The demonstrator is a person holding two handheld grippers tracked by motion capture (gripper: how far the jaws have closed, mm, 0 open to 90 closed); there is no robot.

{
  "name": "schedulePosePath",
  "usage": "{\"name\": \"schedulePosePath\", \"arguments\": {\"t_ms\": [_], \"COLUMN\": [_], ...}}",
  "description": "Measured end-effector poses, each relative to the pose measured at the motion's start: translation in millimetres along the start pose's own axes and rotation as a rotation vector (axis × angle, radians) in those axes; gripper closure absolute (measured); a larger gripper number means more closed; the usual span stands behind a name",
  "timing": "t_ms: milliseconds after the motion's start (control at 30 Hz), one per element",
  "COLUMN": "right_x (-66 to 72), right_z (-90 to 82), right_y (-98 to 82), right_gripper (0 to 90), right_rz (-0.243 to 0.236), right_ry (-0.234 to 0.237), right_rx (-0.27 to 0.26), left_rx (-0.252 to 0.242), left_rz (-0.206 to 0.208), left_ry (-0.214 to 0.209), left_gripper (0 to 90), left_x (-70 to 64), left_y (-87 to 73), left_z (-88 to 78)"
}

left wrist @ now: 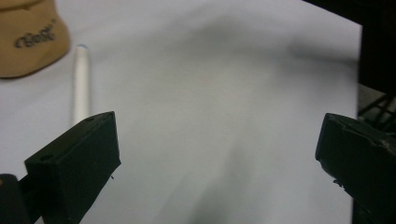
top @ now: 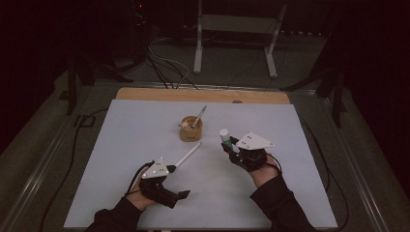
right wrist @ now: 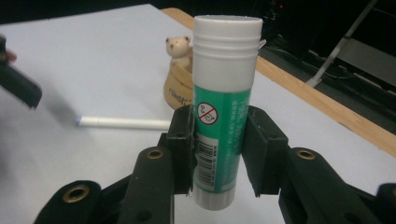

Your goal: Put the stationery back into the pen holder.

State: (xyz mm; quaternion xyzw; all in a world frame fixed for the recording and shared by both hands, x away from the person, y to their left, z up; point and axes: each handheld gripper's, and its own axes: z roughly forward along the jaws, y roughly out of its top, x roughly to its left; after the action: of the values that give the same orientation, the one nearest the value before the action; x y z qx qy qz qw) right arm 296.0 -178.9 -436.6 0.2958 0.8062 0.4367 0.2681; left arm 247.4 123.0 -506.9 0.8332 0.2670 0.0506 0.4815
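Glue stick (right wrist: 224,116) upright, clamped in right gripper (top: 234,145) and raised short of holder (top: 190,129); white pen (top: 188,154) lying just ahead of left gripper (top: 176,180), jaws wide, nothing held; both left to go in.

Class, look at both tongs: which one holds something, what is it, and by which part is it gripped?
The right tongs grip a glue stick upright by its lower green body, white cap on top. The left tongs stand open, holding nothing; the white pen lies beside them.
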Motion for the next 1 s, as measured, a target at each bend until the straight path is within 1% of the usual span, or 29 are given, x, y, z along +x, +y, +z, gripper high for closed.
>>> {"name": "schedulePosePath", "arguments": {"t_ms": [33, 167, 200, 267, 300, 467, 600, 667, 767, 933, 1000], "right_x": [-0.8, -4.8, -5.7, -6.9, -7.6, -9.9, -9.9, -9.8, -10.7, -13.4, -15.5], "right_z": [0.6, 4.0, 4.9, 6.7, 7.7, 11.7, 14.1, 15.9, 19.7, 25.2, 27.2], "right_y": [1.2, 4.9, 5.7, 6.6, 6.9, 10.8, 16.4, 19.1, 22.5, 28.7, 31.3], "right_gripper": [66.2, 66.2, 66.2, 66.2, 66.2, 66.1, 66.1, 66.2, 66.2, 66.2, 66.2], "right_rz": [0.005, 0.036, 0.043, 0.041, 0.050, 0.076, 0.088, 0.086, 0.085, 0.109, 0.124], "right_ry": [-0.001, 0.008, 0.012, 0.009, 0.009, 0.016, 0.021, 0.024, 0.026, 0.025, 0.027], "right_rx": [-0.001, -0.009, -0.009, -0.019, -0.024, -0.029, -0.034, -0.035, -0.034, -0.043, -0.051], "left_rx": [0.003, 0.003, 0.003, 0.000, 0.000, -0.001, 0.002, 0.004, 0.008, 0.002, 0.002], "left_rz": [0.004, 0.002, -0.005, -0.011, -0.013, -0.014, -0.015, -0.013, -0.006, -0.011, -0.009], "left_ry": [-0.007, -0.008, -0.005, -0.001, 0.002, 0.009, 0.005, -0.003, -0.002, 0.001, 0.011], "left_gripper": [0.5, 0.5, 0.5, 0.5, 0.5, 0.5, 0.5, 0.5, 0.5, 0.5, 0.5], "left_x": [-0.7, -1.7, -1.6, -0.6, -0.3, 1.1, 1.4, 0.9, 0.5, 0.5, 1.2], "left_y": [-0.8, -2.7, -3.0, -3.9, -4.3, -5.8, -6.6, -7.1, -7.5, -7.4, -7.7], "left_z": [0.1, -0.3, -0.6, -0.9, -0.9, -1.4, -0.5, -0.2, 0.2, -0.6, -0.4]}}
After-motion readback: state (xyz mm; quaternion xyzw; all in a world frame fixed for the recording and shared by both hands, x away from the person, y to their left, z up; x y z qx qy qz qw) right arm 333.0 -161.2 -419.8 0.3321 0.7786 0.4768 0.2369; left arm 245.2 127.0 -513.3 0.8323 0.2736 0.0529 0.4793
